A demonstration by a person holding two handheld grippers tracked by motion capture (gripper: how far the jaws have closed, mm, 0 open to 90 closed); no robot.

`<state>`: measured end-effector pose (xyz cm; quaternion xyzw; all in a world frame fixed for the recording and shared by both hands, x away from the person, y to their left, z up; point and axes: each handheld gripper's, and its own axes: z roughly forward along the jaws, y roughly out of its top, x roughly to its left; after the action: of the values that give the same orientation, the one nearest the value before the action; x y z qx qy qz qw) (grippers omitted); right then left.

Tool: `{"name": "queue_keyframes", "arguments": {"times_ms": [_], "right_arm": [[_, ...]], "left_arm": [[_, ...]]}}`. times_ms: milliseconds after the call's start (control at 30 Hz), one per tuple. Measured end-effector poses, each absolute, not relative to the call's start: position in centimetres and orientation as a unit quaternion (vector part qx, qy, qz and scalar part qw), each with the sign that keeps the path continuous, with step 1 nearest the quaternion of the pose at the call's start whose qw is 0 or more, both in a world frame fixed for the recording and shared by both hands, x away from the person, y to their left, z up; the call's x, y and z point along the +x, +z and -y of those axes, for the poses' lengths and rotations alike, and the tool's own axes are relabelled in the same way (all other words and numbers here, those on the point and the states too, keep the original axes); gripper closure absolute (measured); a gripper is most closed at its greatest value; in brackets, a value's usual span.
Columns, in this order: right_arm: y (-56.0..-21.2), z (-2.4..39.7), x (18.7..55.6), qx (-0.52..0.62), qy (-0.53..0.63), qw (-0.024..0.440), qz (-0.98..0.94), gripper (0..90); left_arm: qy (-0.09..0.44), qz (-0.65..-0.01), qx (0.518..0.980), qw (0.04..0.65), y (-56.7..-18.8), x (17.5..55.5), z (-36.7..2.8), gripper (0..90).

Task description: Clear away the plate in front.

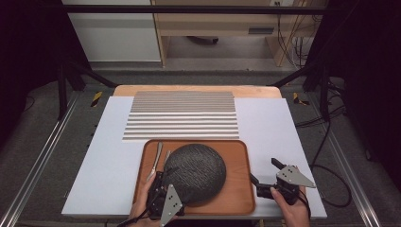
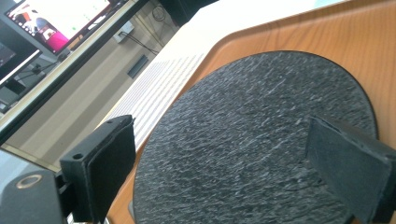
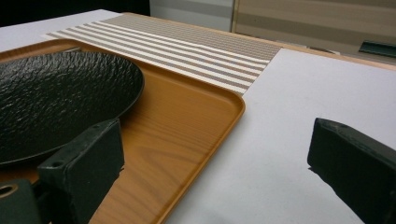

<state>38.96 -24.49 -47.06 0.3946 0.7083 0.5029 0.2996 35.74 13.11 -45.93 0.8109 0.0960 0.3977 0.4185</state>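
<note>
On the white table (image 1: pixel 274 127), the tray (image 1: pixel 239 189) holds a plate (image 1: pixel 195 172). My left gripper (image 1: pixel 163 182) straddles its rim, jaws apart, ready to grip; my right gripper (image 1: pixel 265 175) waits open beside the tray.

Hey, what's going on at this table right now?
A person is working with a hand-held gripper in each hand. The left gripper is at the near left edge of a dark textured plate that sits on a wooden tray, with its jaws open on either side of the plate's rim and not yet closed on it. Some metal cutlery lies on the tray beside the plate. The right gripper is open just right of the tray. A striped placemat lies behind the tray.
</note>
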Motion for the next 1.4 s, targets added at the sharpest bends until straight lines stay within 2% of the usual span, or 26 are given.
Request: {"name": "queue_keyframes", "arguments": {"times_ms": [400, 1033, 1400], "right_arm": [[-47.0, 24.6, 38.9, 0.393, 0.507, 0.295, -0.708, 3.6], [-46.9, 24.6, 38.9, 0.393, 0.516, 0.289, -0.704, 3.2], [-46.9, 24.7, 38.9, 0.395, 0.518, 0.288, -0.702, 3.2]], "left_arm": [[0.389, -0.159, 0.790, 0.447, -45.2, 37.2, -15.6, 8.6], [0.360, -0.299, 0.720, 0.512, -43.0, 39.8, -22.8, 7.1], [0.354, -0.340, 0.684, 0.539, -41.8, 40.0, -25.5, 5.0]]}}
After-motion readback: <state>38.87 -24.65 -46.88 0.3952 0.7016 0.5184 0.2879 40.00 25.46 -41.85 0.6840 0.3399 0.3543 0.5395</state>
